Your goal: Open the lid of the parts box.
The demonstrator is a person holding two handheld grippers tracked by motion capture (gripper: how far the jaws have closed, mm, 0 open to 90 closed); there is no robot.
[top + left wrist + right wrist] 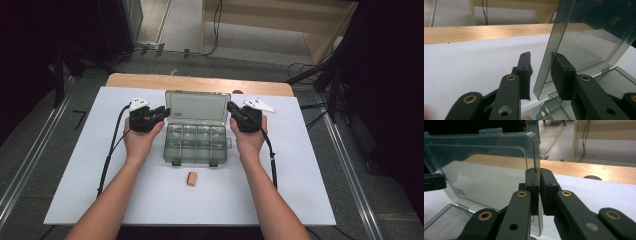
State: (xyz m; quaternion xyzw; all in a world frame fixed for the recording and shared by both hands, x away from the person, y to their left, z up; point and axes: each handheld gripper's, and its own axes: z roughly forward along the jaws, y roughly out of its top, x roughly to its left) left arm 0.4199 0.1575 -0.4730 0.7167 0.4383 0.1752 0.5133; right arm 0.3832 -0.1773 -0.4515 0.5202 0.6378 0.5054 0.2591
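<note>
A smoky clear compartment box [197, 144] lies in the middle of the white table, its lid [197, 105] standing upright at the back. My left gripper [148, 117] is at the lid's left edge. In the left gripper view its jaws [540, 65] stand open and straddle the edge of the lid [586, 37], with a gap on the outer side. My right gripper [242, 118] is at the lid's right edge. In the right gripper view it [539, 173] is shut on the lid [486, 177], both pads pressed against the thin plastic. The base's compartments [441, 217] look empty.
A small peach-coloured block [192, 178] lies on the white sheet [75, 175] in front of the box. A wooden table edge [200, 82] runs behind the sheet. Beyond it are the floor, cables and dark stands.
</note>
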